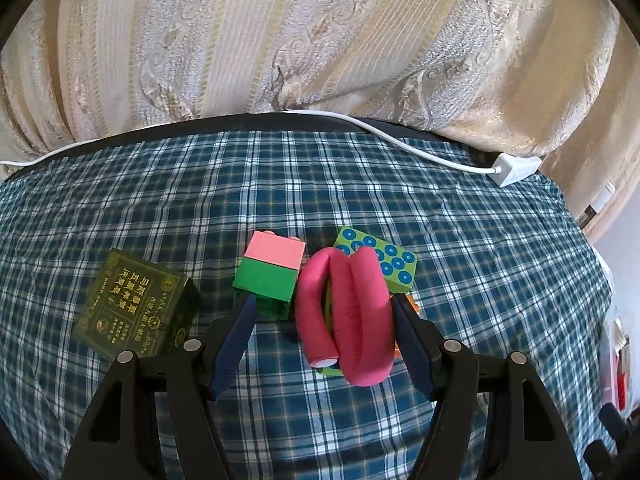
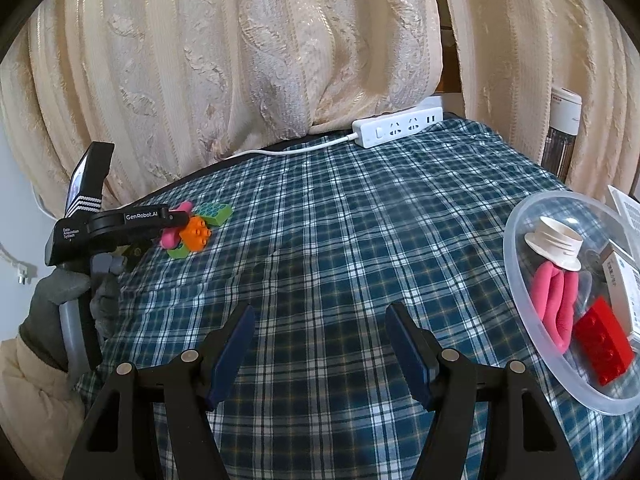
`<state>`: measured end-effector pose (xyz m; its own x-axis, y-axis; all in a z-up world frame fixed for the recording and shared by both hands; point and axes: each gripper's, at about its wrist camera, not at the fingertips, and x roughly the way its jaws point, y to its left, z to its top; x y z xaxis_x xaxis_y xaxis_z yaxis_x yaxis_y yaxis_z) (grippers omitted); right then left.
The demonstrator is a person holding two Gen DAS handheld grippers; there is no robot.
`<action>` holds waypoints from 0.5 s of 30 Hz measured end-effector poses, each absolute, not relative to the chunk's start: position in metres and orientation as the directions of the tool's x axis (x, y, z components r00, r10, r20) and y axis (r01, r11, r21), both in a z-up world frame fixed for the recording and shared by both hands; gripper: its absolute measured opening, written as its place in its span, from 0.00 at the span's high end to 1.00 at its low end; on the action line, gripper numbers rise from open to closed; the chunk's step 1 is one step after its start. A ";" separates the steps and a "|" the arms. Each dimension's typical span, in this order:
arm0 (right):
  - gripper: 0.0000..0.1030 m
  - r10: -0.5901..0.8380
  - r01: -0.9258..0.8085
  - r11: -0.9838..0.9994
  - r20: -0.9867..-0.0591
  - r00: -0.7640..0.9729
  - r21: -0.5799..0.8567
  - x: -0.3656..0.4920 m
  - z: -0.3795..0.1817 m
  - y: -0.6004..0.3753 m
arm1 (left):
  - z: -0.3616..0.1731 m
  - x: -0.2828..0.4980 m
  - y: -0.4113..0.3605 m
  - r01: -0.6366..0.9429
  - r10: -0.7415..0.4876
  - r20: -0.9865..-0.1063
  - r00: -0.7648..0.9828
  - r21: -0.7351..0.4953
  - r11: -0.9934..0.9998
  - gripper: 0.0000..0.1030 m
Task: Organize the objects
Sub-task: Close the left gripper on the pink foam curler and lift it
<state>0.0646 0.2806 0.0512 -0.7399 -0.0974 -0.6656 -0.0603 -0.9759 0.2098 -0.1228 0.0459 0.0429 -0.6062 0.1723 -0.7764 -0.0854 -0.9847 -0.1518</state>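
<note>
In the left wrist view my left gripper (image 1: 322,300) is open around a folded pink foam roller (image 1: 348,316) lying on a green brick with blue dots (image 1: 380,258). The right finger (image 1: 412,340) is beside the roller; whether it touches I cannot tell. A pink-and-green brick (image 1: 272,270) sits just ahead of the left finger, and an orange brick (image 1: 412,304) peeks out at the right. In the right wrist view my right gripper (image 2: 320,320) is open and empty above the plaid cloth. A clear bowl (image 2: 520,312) at right holds a pink roller (image 2: 556,304), a red brick (image 2: 604,344) and a white cap (image 2: 556,246).
A dark green printed box (image 1: 136,304) lies left of the bricks. A white power strip (image 2: 396,126) and its cable (image 1: 400,136) run along the table's far edge, against cream curtains (image 2: 240,60). White boxes (image 2: 628,280) sit in and beside the bowl.
</note>
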 end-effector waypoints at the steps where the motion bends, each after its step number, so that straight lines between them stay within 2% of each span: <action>1: 0.31 -0.098 -0.060 -0.976 -0.666 -0.740 0.210 0.064 0.051 0.281 | 0.043 -0.123 0.045 -0.083 0.171 -0.777 -0.606 -0.152 -0.985 0.32; 11: 0.31 -0.101 -0.057 -0.976 -0.665 -0.740 0.211 0.063 0.051 0.279 | 0.038 -0.121 0.040 -0.047 0.115 -0.799 -0.590 -0.108 -0.993 0.33; 15: 0.31 -0.104 -0.053 -0.976 -0.666 -0.738 0.211 0.062 0.051 0.277 | 0.035 -0.122 0.045 -0.060 0.114 -0.800 -0.589 -0.098 -0.993 0.37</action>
